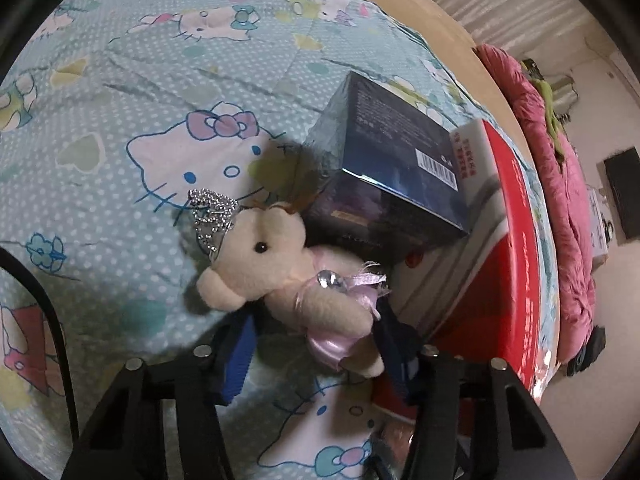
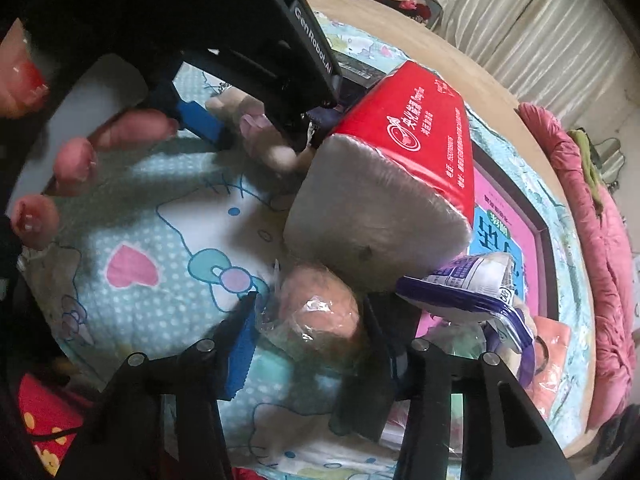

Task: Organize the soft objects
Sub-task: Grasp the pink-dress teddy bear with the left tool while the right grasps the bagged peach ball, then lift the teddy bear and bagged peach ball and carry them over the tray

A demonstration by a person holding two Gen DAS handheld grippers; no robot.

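Teddy bear (image 1: 288,268) between left gripper (image 1: 316,344) jaws (boxes (image 1: 384,168) crowding right).

Crowned cream teddy bear (image 1: 280,268), sideways on bedspread

"GenRobot.AI" runs in pale letters along the black body of the left gripper (image 2: 316,114), seen from the right wrist view. Red tissue pack (image 2: 424,132): white Chinese print beside a round logo, too small and skewed to read. Dark blue box (image 1: 392,168): white barcode sticker, digits unreadable. Pink-framed board (image 2: 508,216) under the pack: large Chinese characters, partly covered. Purple-and-white packet (image 2: 464,280): fine print, illegible.
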